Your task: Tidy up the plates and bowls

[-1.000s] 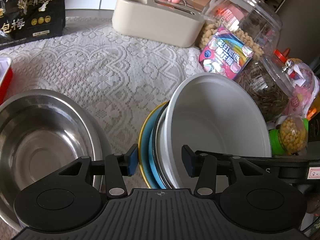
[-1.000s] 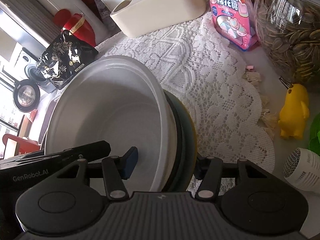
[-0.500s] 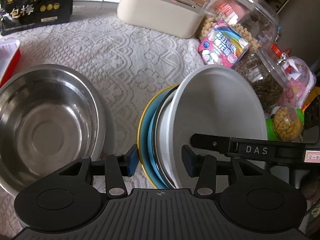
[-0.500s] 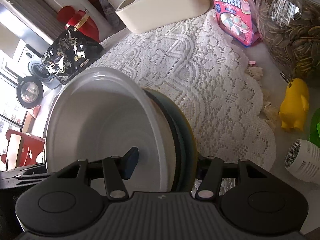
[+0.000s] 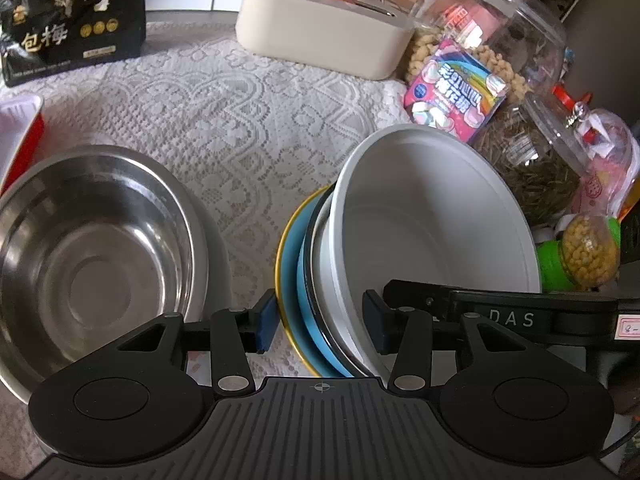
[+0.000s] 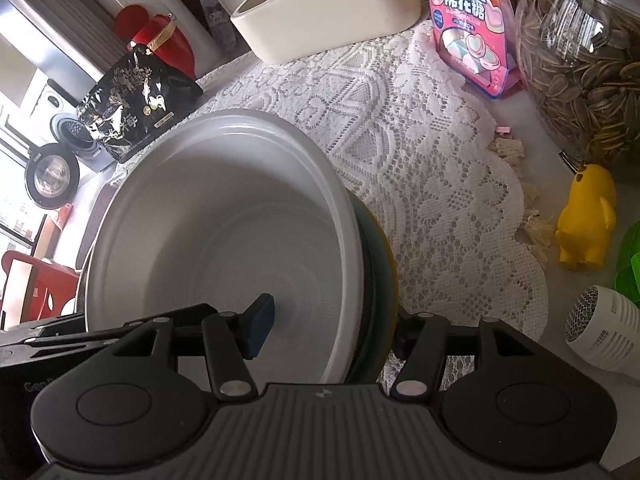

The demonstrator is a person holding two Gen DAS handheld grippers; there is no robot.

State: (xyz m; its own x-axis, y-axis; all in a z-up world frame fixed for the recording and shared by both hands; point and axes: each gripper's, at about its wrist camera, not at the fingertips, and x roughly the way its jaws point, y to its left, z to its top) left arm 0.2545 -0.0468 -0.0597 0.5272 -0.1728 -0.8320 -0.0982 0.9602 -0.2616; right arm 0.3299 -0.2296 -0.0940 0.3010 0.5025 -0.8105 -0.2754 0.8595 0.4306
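A deep white bowl (image 5: 432, 220) sits on blue plates (image 5: 310, 280), the lowest with a yellow rim, on the lace cloth (image 5: 240, 120). My left gripper (image 5: 320, 326) is shut on this stack's left edge, one pad outside the yellow rim and the other inside the bowl. My right gripper (image 6: 334, 334) straddles the opposite edge. Its left pad is inside the white bowl (image 6: 224, 232) and its right finger is hidden behind the plates (image 6: 380, 264). Its jaws are opening, with the rim still between them. An empty steel bowl (image 5: 92, 264) stands to the left.
Behind the stack are a beige box (image 5: 320, 40), a black snack bag (image 5: 72, 24), a pink marshmallow pack (image 5: 452, 96) and glass jars (image 5: 500, 32). A red-and-white tray (image 5: 16, 132) lies far left. A yellow duck toy (image 6: 584, 216) and a white round device (image 6: 604, 332) sit right.
Both grippers keep the stack's edge between their fingers. The background shifted slightly in both views and has since steadied. More of the right gripper's body shows in the left wrist view.
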